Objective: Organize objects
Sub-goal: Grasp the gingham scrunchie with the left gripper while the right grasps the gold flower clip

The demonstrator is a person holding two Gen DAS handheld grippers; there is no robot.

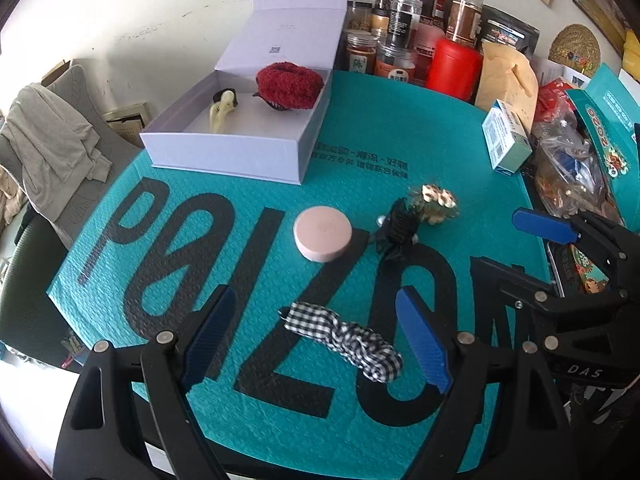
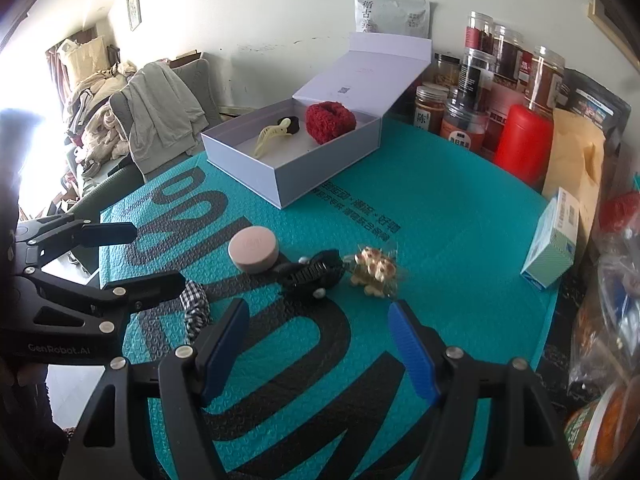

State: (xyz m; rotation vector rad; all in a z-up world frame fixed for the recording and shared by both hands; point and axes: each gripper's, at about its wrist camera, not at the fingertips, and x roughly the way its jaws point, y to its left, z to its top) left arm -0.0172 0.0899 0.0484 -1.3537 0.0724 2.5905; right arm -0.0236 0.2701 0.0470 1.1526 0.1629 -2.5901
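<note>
The checked scrunchie (image 1: 347,340) is the thing nearest your jaws: a limp strip of black-and-white fabric lying flat on the teal mat (image 1: 460,152), near the front edge. Its long axis runs diagonally in the left wrist view, from upper left to lower right, so it sits skewed to the jaw line, not square across it.

It lies right btwn the two blue pads of your left gripper (image 1: 320,340), w/ the lower-right end close to the right pad and clear space on the other side. Left jaws are wide apart and holding nothing; pads don't seem to touch the cloth.

Your right gripper (image 2: 320,346) is also spread wide and empty. From its view the scrunchie is off to the left, half hidden behind the left gripper's finger, so the left hand is plainly nearer. Ahead of the right jaws sit the black claw clip (image 2: 312,274) and, just beside it, the leopard-print bow (image 2: 374,270); the pink round case (image 2: 253,249) is near them on the left.

Further back, the open white box (image 1: 224,152) already holds a red scrunchie (image 1: 289,85) and a cream claw clip (image 1: 222,110), well apart from everything on the mat. My guess: that's the destination.

I'd twist the left wrist slightly to square the pads across the strip's narrow width, else you pinch just one end.
</note>
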